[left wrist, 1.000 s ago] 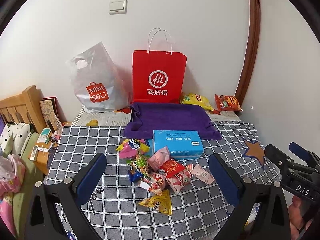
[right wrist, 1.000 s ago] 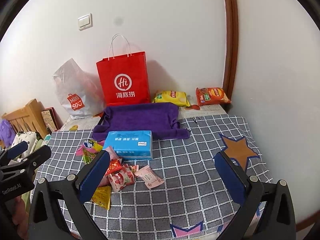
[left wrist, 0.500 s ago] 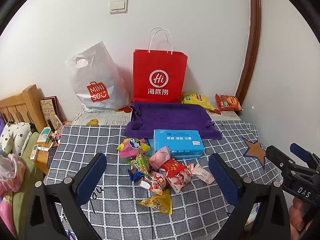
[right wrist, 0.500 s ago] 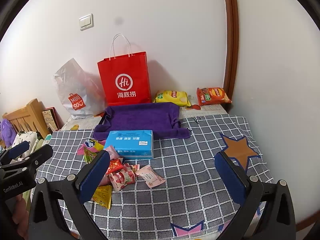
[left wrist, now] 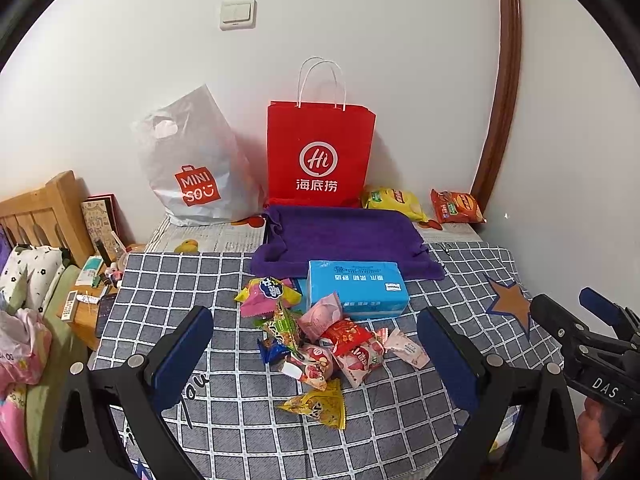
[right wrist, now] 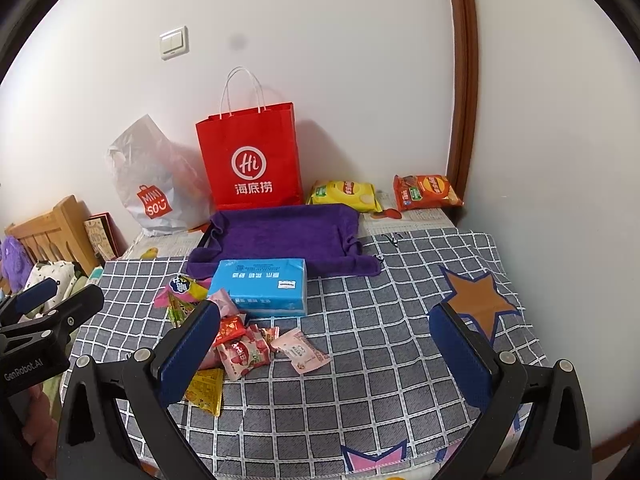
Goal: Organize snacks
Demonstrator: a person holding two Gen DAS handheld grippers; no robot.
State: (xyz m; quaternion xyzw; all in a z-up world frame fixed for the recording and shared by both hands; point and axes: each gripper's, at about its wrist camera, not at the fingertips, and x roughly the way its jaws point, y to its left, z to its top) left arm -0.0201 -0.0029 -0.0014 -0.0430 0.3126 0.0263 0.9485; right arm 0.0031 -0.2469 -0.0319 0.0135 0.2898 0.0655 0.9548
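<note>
While held above a grey checked cloth (left wrist: 192,280) on a bed against a white wall (left wrist: 400,40), with a wooden headboard (left wrist: 44,208) off to the left. Left tongs (left wrist: 316,344) spread wide, gripping nothing; right tongs (right wrist: 324,340) likewise wide apart and bare. Snacks (left wrist: 320,344) heaped on the cloth straight ahead between the left tongs' fingers, and beside the left finger (right wrist: 188,352) of the right tongs. Small crinkled wrappers in pink, red, green and yellow, piled loosely, one yellow packet (left wrist: 320,402) nearest of all. Just beyond the heap, a blue box (left wrist: 356,288); past that a purple towel (left wrist: 340,236), then a red bag (left wrist: 320,152) and a grey bag (left wrist: 192,168) upright at the wall. Two chip packs (right wrist: 384,194) far ahead to the right. Part of the heap hidden behind that left finger in the right view; print on the wrappers too small to read; clutter by the headboard hard to make out.
</note>
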